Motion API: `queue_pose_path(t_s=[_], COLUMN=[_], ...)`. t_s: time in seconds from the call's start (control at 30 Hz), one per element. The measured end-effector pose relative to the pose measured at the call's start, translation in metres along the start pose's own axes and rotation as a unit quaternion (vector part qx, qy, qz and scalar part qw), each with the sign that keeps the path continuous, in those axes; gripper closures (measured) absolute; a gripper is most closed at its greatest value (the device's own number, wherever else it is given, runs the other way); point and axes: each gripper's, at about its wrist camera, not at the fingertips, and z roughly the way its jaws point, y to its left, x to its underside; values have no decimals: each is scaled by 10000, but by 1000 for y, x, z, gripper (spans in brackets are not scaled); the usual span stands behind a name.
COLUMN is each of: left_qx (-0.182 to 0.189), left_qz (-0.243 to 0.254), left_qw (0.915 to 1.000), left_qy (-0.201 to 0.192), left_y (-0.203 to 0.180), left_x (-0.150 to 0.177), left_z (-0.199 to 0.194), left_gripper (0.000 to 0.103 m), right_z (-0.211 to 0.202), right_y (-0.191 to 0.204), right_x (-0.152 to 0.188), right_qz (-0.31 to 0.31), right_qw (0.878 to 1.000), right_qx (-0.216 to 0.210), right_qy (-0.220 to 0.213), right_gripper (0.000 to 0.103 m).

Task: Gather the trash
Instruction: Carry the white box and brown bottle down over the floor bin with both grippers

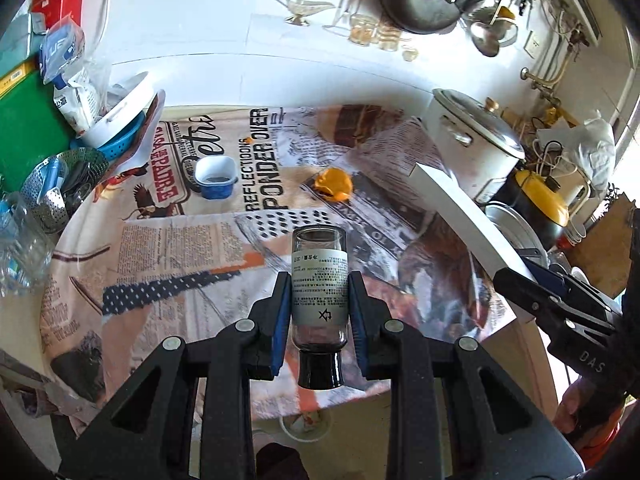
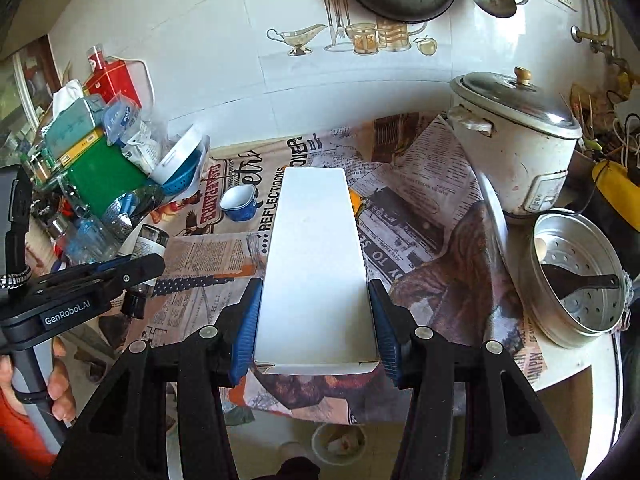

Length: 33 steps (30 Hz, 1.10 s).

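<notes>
Bottle (image 1: 319,292) in jaws, blue cup (image 1: 214,178), orange peel (image 1: 334,184), rice cooker (image 1: 476,148)

Bright daylight from the right, glare on the white tiled wall (image 1: 192,20), sharp centres, strongly bowed dark fisheye corners.

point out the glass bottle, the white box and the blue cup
glass bottle (image 1: 319,280): left wrist view, on its white label
white box (image 2: 316,264): right wrist view, middle of its top face
blue cup (image 1: 214,179): left wrist view, on its inside
</notes>
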Motion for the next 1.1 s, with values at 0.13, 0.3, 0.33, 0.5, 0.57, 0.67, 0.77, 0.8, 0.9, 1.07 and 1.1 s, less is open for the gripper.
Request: queue_pose_path(t_s=[0.13, 0.3, 0.33, 0.5, 0.57, 0.67, 0.77, 0.8, 0.9, 1.07, 1.1], left_qx=[-63, -148, -175, -219, -229, -283, -298, -315, -311, -291, -270], left_qz=[-165, -322, -346, -438, -438, -403, -383, -373, -421, -427, -418], left_qw=[9998, 9994, 9992, 9988, 9987, 9985, 9980, 9977, 9962, 9923, 9915], left_qy=[-37, -37, -36, 30, 102, 235, 393, 464, 702, 1130, 1204], left_y=[-38, -82, -92, -131, -140, -150, -151, -149, -141, -115, -109], left_x=[36, 83, 91, 127, 138, 154, 170, 176, 193, 226, 233], left_z=[-9, -21, -24, -39, -44, -48, -45, -41, -26, 13, 23], left_gripper=[76, 76, 76, 76, 76, 76, 76, 76, 76, 76, 76], right_z=[-33, -76, -85, -116, -122, -127, -127, -125, -114, -84, -75], right_y=[-19, -49, -54, -75, -79, -82, -83, -83, -81, -75, -74], right_x=[29, 68, 75, 103, 111, 126, 143, 149, 168, 201, 208], right_qz=[-56, -75, -86, -106, -87, -37, 16, 35, 130, 371, 440], right_qw=[9999, 9997, 9996, 9994, 9993, 9988, 9982, 9979, 9966, 9924, 9916], right_qx=[-127, -242, -262, -332, -351, -402, -428, -433, -428, -462, -485], right_qy=[-48, 2, 3, 73, 137, 270, 415, 470, 690, 1074, 1120], right_gripper=[55, 55, 55, 55, 55, 55, 55, 55, 55, 55, 55])
